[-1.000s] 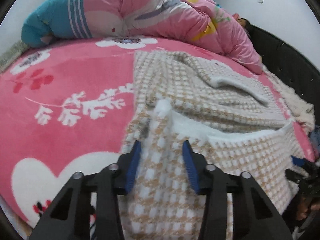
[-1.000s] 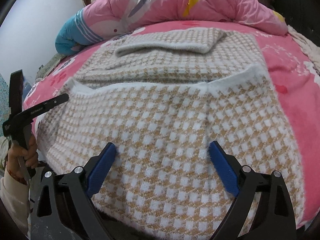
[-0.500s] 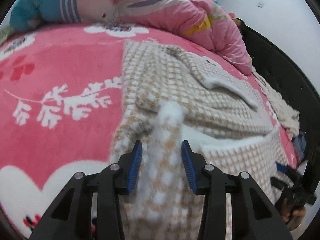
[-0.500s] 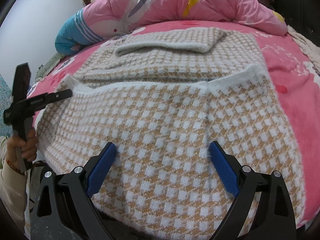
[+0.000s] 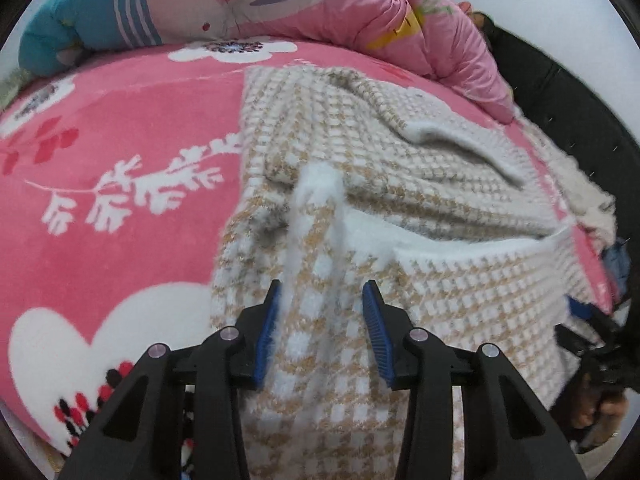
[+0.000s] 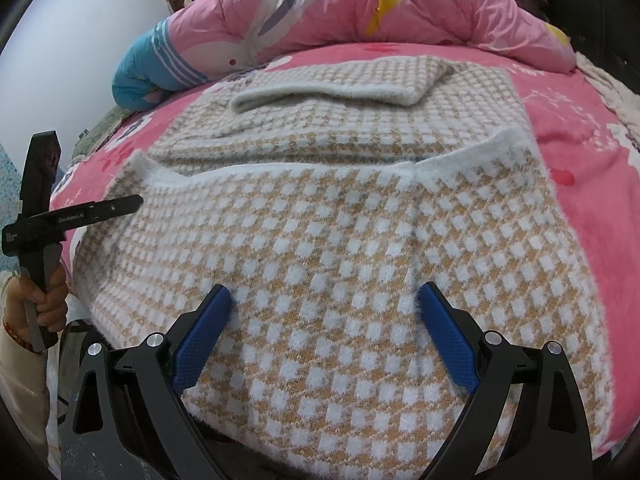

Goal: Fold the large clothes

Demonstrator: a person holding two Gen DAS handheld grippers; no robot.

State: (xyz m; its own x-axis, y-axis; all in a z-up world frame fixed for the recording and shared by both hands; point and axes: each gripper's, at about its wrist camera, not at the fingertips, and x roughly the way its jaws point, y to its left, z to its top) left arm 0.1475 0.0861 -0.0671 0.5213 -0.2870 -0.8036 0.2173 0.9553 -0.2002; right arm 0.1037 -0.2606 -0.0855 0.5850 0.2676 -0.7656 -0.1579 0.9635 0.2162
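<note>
Between the jaws of the left gripper [image 5: 322, 328] a raised fold of the sweater [image 5: 460, 292] is pinched, ready for folding; the right gripper [image 6: 326, 336] hovers with jaws wide open above it.

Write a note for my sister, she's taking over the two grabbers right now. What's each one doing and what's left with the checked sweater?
Left gripper: pinching a raised ridge of the checked sweater at its left side.
Right gripper: open over the near hem, gripping nothing.
Sweater lies on the pink bed cover, one sleeve already folded across the far part.
Left to do: fold the lifted side inward, then fold the body up, probably.
</note>
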